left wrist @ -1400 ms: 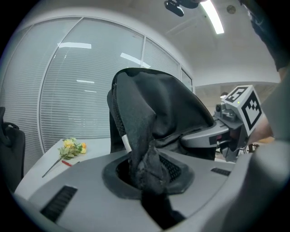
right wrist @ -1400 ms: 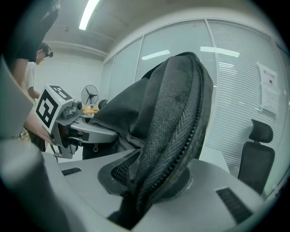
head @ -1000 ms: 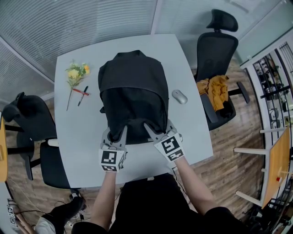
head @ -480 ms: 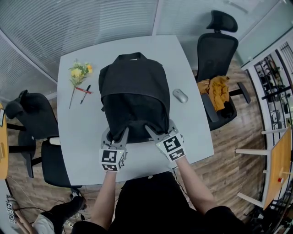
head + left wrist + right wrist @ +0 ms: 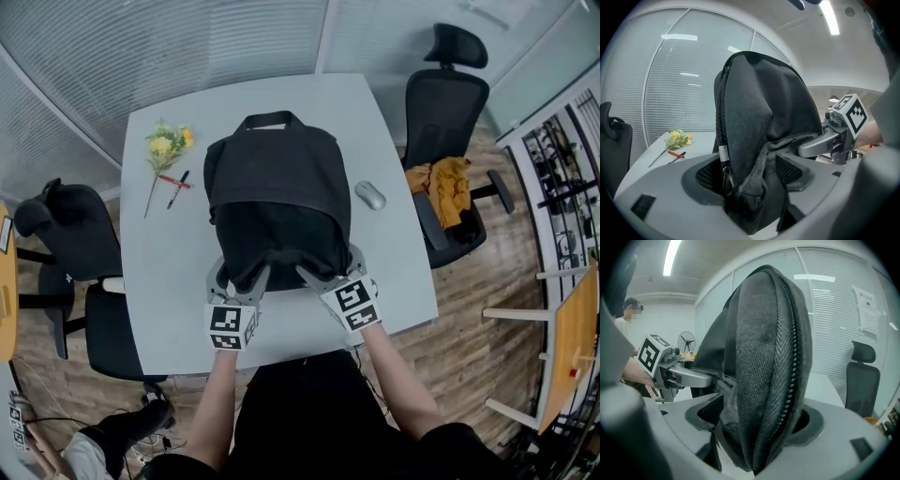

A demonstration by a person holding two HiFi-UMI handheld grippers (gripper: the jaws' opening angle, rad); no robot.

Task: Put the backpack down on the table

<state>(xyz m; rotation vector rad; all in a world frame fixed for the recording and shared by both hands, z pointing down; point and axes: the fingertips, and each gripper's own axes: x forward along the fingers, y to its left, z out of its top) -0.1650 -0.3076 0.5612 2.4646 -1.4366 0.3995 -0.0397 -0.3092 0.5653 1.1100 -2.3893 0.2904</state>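
Black backpack (image 5: 277,202) stands on the middle of the grey table (image 5: 159,272). The left gripper (image 5: 240,277) and right gripper (image 5: 330,269) sit at its near edge, left and right. Both pairs of jaws have just been opening and stand apart, with slack backpack fabric between them.

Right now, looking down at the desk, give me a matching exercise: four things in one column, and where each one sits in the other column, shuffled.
Things:
1. backpack
2. mouse
3. yellow flowers
4. orange cloth

Places:
A. on the seat of the office chair right of the table
B. far left part of the table
C. middle of the table
D. on the table, just right of the backpack

Pairs: 1-C, 2-D, 3-B, 4-A
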